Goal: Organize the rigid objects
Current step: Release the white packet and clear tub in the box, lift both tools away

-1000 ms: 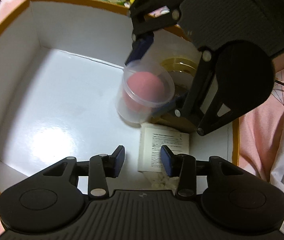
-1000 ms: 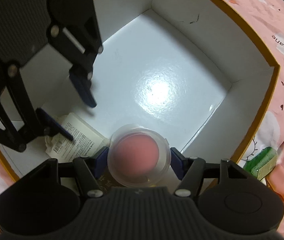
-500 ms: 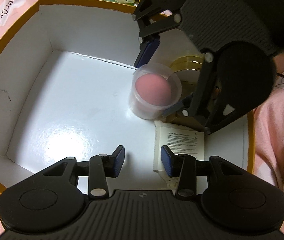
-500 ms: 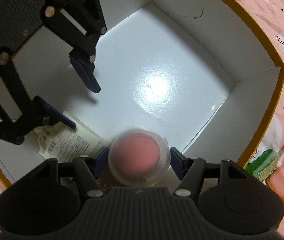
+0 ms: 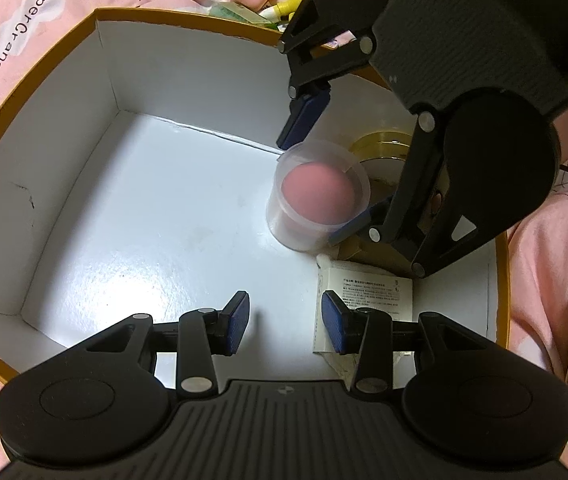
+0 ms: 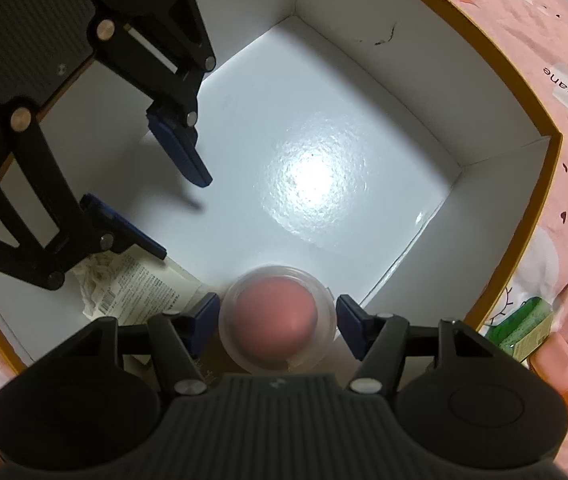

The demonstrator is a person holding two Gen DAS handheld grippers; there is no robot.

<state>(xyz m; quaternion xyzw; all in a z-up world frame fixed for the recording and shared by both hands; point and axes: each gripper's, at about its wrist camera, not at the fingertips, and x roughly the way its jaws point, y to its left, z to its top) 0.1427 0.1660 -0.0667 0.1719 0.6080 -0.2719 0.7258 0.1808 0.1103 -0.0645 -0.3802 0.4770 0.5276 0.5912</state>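
The right tool (image 6: pixel 278 318) is closed on a clear round plastic tub holding a pink ball (image 6: pixel 276 316), upright, low over the white floor of the orange-rimmed cardboard box (image 5: pixel 124 216), by the near corner; whether it touches down is unclear. The left tool (image 5: pixel 285 322) hangs narrow and empty, near a white printed carton (image 5: pixel 371 288). The pink bedsheet (image 5: pixel 24 28) reads "PaperCrane".

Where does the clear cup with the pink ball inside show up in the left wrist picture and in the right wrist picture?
Left wrist view: the clear cup sits right of centre, on the box floor, between the right gripper fingers.
Right wrist view: the cup is at bottom centre, between that gripper's own fingers.
Shared landmark: the printed white carton lying beside the cup.
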